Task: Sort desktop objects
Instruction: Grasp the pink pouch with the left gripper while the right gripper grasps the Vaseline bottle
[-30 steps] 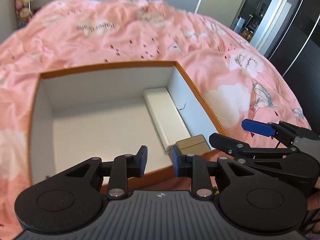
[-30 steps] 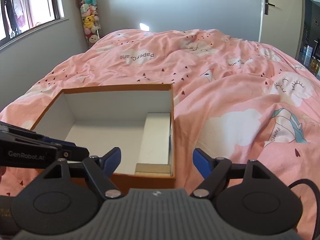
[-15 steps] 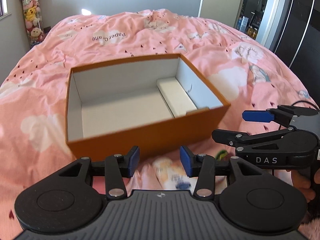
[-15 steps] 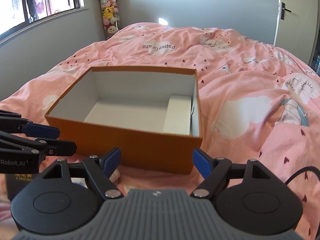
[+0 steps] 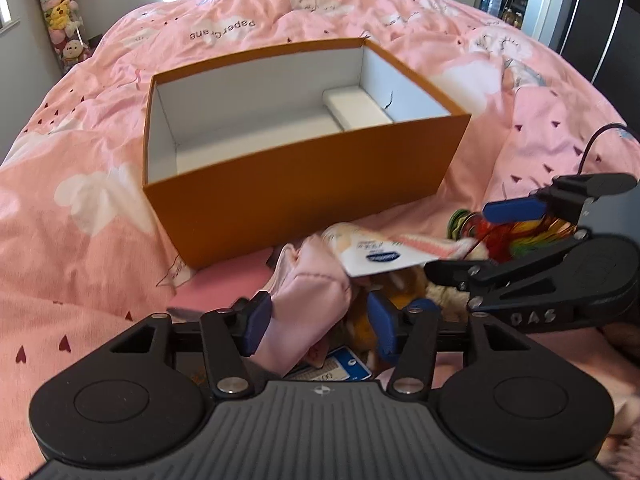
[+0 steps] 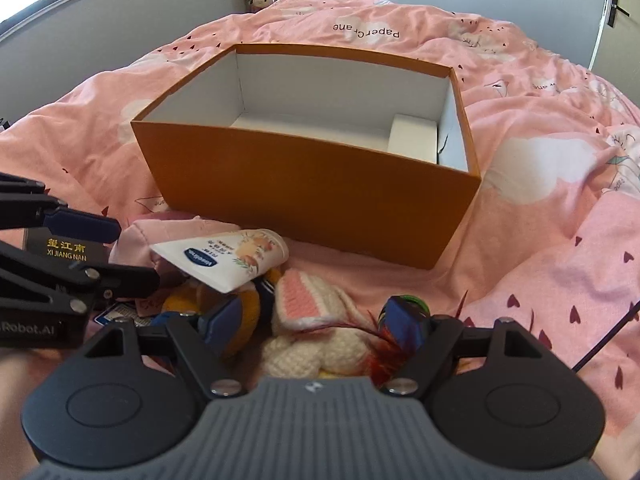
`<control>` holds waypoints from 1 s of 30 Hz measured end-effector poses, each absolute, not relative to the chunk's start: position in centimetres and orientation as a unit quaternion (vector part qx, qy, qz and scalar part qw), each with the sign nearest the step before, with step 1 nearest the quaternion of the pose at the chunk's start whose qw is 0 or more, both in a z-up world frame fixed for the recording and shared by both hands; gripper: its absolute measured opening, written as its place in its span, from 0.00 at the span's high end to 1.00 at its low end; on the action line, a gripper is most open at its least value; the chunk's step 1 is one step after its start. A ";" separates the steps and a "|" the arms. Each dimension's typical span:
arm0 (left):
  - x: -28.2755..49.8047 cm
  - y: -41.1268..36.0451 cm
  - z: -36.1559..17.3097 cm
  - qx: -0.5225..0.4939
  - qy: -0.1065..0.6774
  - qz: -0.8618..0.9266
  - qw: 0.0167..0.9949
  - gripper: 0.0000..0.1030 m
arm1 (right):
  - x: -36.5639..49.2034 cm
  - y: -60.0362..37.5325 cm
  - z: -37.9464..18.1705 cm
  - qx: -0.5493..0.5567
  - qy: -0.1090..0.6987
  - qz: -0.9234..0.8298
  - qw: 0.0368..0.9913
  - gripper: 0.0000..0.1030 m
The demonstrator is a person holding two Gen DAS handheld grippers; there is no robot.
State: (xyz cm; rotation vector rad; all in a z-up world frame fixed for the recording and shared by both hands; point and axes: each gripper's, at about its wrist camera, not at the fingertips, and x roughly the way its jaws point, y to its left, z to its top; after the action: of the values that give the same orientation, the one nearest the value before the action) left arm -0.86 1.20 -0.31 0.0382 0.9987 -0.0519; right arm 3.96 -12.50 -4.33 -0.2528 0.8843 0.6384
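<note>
Pink bedspread [image 6: 540,208], cream tube [image 6: 228,258] – crimp toward camera

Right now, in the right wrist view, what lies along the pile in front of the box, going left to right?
Black box with gold lettering → lotion tube → knitted bunny ear → green spool.

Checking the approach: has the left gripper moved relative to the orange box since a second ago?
Yes. The left gripper has backed away from the orange box: earlier it looked into it, now it hangs before its near wall over the clutter, jaws just opened around a pink cloth.
</note>
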 end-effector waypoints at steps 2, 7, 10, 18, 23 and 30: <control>-0.9 1.3 -0.5 0.017 0.480 -0.023 0.877 0.37 | 4.1 -12.6 -4.6 -0.115 0.427 0.304 0.844 0.22; -0.9 1.7 -1.0 0.007 0.492 -0.015 0.870 0.32 | 4.7 -12.9 -5.3 -0.095 0.448 0.310 0.833 0.22; -0.7 1.8 -1.4 0.003 0.504 -0.010 0.864 0.30 | 5.1 -13.1 -5.8 -0.078 0.462 0.314 0.825 0.22; -0.6 2.1 -2.0 -0.006 0.515 -0.008 0.857 0.28 | 5.5 -13.5 -6.2 -0.064 0.471 0.311 0.823 0.23; -0.5 2.5 -1.8 -0.012 0.510 -0.008 0.860 0.28 | 5.4 -13.5 -5.8 -0.063 0.464 0.310 0.827 0.29; -0.2 3.1 -1.6 -0.012 0.497 0.004 0.868 0.37 | 4.2 -12.1 -4.3 -0.093 0.426 0.359 0.826 0.31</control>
State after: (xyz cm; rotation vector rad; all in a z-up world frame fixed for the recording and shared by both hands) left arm -0.20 3.14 -1.56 -0.0247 1.0399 0.0092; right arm 4.18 -12.07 -4.34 -0.1968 0.9043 0.7620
